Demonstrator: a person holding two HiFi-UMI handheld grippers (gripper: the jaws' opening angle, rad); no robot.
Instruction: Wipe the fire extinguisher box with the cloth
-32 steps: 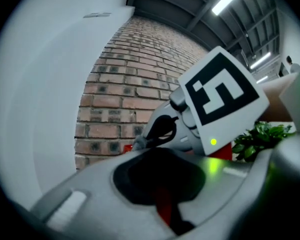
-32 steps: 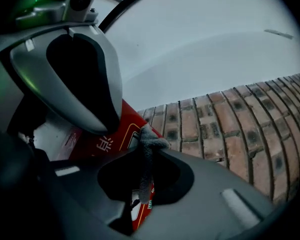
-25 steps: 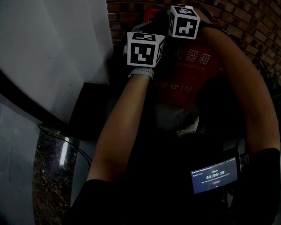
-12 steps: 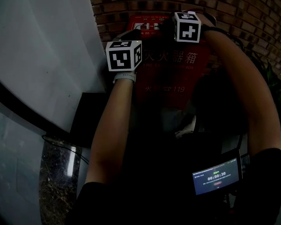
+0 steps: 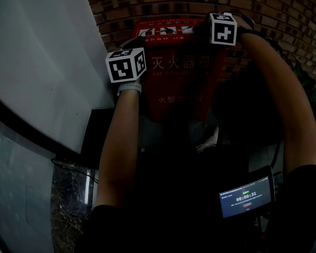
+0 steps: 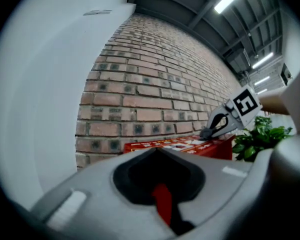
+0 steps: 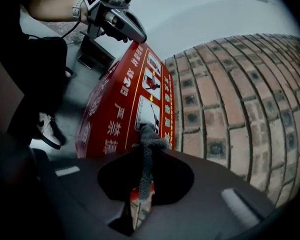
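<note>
A brick wall [image 5: 284,4] backed the red fire extinguisher box [image 5: 181,88]. The left hand-held gripper [image 6: 157,154], jaws nearly together with nothing between them, sat at the box's top left corner. The right hand-held gripper [image 7: 142,148] pinched a grey cloth [image 7: 149,139] against the box's top.

L gripper [image 5: 134,41] slid left along the box [image 5: 180,88]; R gripper [image 5: 201,28] edged right.
</note>
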